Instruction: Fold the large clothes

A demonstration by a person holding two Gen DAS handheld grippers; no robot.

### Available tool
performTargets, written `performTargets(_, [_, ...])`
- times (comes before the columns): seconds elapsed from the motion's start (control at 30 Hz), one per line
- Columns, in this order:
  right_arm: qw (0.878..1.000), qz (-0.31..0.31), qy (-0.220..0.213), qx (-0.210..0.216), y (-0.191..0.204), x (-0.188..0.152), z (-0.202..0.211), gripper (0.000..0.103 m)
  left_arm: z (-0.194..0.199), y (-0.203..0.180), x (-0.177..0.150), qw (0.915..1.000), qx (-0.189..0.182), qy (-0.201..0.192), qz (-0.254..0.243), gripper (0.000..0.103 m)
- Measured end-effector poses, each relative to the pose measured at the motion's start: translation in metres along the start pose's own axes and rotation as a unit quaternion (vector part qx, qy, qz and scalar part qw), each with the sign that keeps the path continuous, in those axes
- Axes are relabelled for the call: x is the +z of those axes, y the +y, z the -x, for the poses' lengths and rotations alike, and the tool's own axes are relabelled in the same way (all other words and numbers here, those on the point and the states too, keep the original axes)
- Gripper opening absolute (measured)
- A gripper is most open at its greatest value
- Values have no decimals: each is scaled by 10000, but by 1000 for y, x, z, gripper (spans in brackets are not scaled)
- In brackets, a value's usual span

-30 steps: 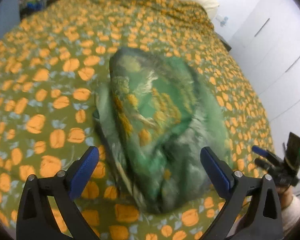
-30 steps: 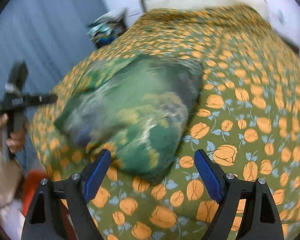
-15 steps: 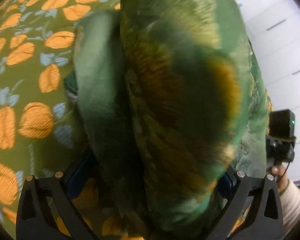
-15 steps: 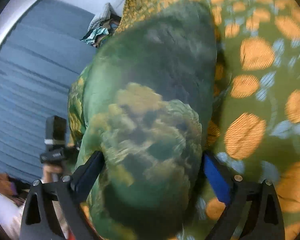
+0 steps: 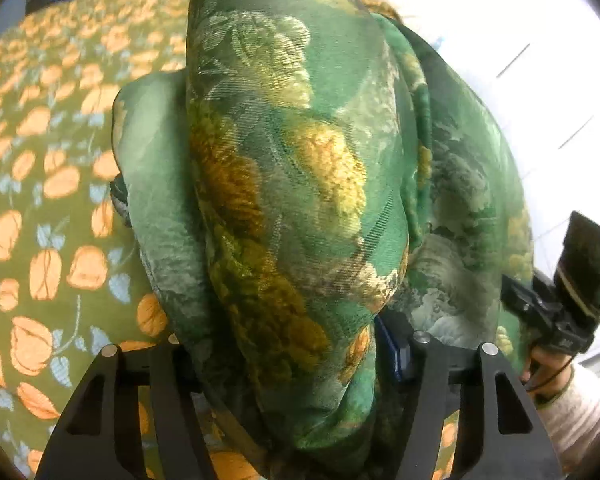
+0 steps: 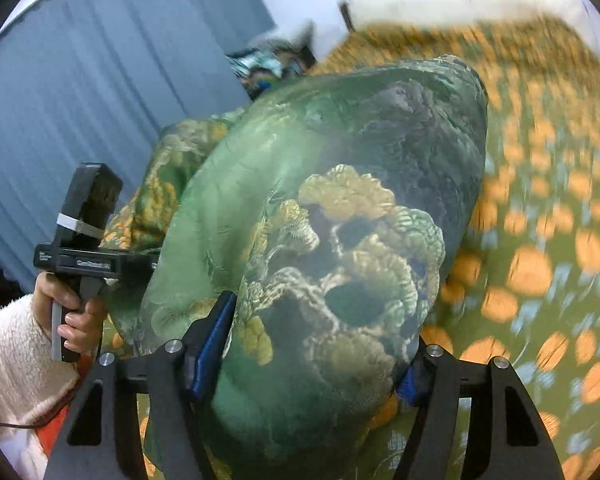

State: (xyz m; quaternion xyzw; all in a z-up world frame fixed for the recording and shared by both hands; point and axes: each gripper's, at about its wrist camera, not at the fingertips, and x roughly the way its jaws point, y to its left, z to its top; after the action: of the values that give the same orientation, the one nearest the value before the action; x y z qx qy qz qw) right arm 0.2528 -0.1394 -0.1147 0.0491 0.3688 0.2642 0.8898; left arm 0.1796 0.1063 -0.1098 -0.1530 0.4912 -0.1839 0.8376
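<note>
Olive orange-flowered bedspread (image 5: 40, 184); blue curtain (image 6: 92, 92); white cabinets (image 5: 540, 80).

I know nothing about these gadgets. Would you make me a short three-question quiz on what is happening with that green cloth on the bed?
1. True or false: the green patterned garment is clamped between the fingers of both the left gripper and the right gripper.
2. What pattern covers the bedspread under the garment? A) blue stripes B) orange flowers on olive green C) plain white
3. Fill in: in the right wrist view, the person's left hand wears a fuzzy ____ sleeve.

Key: 1 true; 2 B; 3 white (cream)
</note>
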Motion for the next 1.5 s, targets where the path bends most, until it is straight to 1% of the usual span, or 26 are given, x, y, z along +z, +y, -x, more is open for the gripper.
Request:
performTargets(0.07, [9996,215,-198,49,2,14,14,68,6,-17,15,9998,-43,-196,-72,64])
performTargets(0.17, [9991,140,-401,91,-19,35,28,68,6,-42,42,9988,-123,-423,-217,64])
performTargets(0.23, [9989,-27,-462,102,-47,53,32,68,-5,-62,62,9979,-103,-530,-364,64])
performTargets(0.3, [9984,-277,-480,137,-77,65,34,68,-13,-69,66,9973,-86,-562,-473,65])
performTargets(0.33, [9976,-475,-472,151,-96,70,32,68,-25,-76,74,9971,-75,-555,-518,67])
performTargets(0.37, [9968,-642,-447,166,-110,76,27,69,-39,-82,79,9972,-80,-519,-532,72])
performTargets(0.43, [9916,-1225,-298,277,-153,74,20,74,-66,-81,84,9986,-84,-324,-414,83])
performTargets(0.47, [9866,-1593,-149,325,-175,68,14,82,-85,-75,84,9995,-87,-152,-244,86])
performTargets(0.5, [9798,-1980,33,273,-194,59,8,90,-100,-69,80,10000,-41,-9,-72,87])
performTargets(0.53, [9753,-2198,166,161,-209,53,6,92,-107,-67,77,10000,22,32,-2,87])
performTargets(0.57, [9700,-2409,299,-96,-224,44,6,94,-106,-66,72,10000,-54,1,28,90])
performTargets(0.6, [9680,-2469,276,-368,-233,36,12,96,-100,-66,67,9998,-181,-81,48,90])
performTargets(0.63, [9687,-2422,110,-532,-239,29,26,96,-89,-70,63,9996,-187,-216,15,91])
performTargets(0.67, [9689,-2410,11,-567,-241,24,37,99,-73,-75,58,9992,-55,-384,-111,92])
performTargets(0.73, [9705,-2227,-86,-916,-235,19,65,102,-46,-90,48,9964,303,-658,-447,95])
performTargets(0.77, [9730,-2012,-119,-1125,-228,20,75,102,-28,-102,41,9917,671,-848,-700,98])
performTargets(0.8, [9755,-1707,-157,-1381,-216,21,89,102,-11,-116,32,9837,1078,-1066,-968,99])
performTargets(0.83, [9766,-1371,-188,-1644,-199,23,103,102,-1,-124,26,9778,1293,-1209,-1122,101])
performTargets(0.87, [9761,-1086,-201,-1874,-180,24,115,102,17,-140,14,9662,1640,-1461,-1352,102])
performTargets(0.97, [9732,-569,-238,-2217,-141,29,133,102,51,-159,-4,9421,2252,-1910,-1590,103])
performTargets(1.0, [9716,-352,-283,-2323,-116,29,143,102,57,-164,-7,9390,2349,-1965,-1565,103])
performTargets(1.03, [9710,-237,-354,-2354,-105,27,150,102,65,-169,-9,9391,2385,-1975,-1488,103])
performTargets(1.17, [9661,67,-625,-2504,-51,17,177,102,84,-176,-16,9475,2245,-1986,-1117,103])
performTargets(1.27, [9608,202,-552,-2709,-19,2,183,102,99,-186,-30,9498,2253,-1931,-995,103])
performTargets(1.33, [9613,241,-480,-2702,-2,-9,189,102,100,-191,-37,9483,2302,-1925,-1032,103])
performTargets(1.5, [9665,64,-388,-2538,29,-26,210,102,114,-204,-69,9364,2693,-1981,-1069,103])
